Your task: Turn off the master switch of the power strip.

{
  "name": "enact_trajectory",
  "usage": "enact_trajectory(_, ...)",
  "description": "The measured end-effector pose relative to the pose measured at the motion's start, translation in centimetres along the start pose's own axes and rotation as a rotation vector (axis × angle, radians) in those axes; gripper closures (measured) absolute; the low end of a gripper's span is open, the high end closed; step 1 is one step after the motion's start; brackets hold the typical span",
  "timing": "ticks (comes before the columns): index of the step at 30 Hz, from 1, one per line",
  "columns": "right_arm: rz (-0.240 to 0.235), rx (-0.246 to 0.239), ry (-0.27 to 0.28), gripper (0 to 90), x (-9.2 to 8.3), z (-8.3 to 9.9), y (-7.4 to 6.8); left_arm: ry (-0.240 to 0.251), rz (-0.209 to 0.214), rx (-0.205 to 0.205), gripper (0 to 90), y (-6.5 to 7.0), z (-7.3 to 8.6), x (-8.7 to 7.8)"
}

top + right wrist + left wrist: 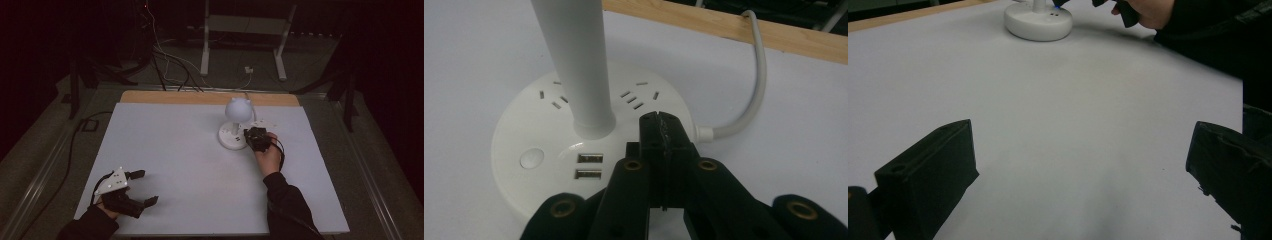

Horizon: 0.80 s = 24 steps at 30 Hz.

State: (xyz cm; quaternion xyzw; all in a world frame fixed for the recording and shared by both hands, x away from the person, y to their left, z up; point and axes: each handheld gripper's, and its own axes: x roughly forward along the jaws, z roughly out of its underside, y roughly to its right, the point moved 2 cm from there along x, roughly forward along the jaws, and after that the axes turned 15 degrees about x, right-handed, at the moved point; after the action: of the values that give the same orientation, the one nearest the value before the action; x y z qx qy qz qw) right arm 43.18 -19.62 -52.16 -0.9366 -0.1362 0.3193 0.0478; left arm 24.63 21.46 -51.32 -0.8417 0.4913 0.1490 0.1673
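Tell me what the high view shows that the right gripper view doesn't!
High view alone: the lamp's round white head, the left gripper with fingers spread, and the floor's white metal stand.

Right gripper view alone: the two USB ports, round button and socket slots on the base.

Both: the round white lamp base, its white cord, the white tabletop and the closed right gripper.

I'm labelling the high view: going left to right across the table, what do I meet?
Left gripper, jaws spread apart, near the front left → white lamp with its round socket base → right gripper, jaws together at that base.
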Motion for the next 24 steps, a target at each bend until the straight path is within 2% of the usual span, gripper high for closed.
enact_trajectory(7, 0.001, 0.007, 0.001, 90.0, 0.12, 0.16, 0.06, 0.001, 0.001, 0.001, 0.4, 0.03, 0.0, 0.03)
enact_trajectory(10, 0.007, -0.017, 0.0, 90.0, 0.13, 0.21, -0.03, 0.004, -0.001, 0.005, 0.4, 0.04, -0.02, 0.02)
enact_trajectory(16, 0.007, -0.003, -0.001, 90.0, 0.24, 0.16, -0.06, 0.002, 0.0, 0.003, 0.4, 0.06, -0.02, 0.04)
enact_trajectory(24, 0.021, -0.027, 0.006, 90.0, 0.3, 0.24, -0.28, 0.004, 0.001, 0.002, 0.4, 0.05, -0.03, -0.02)
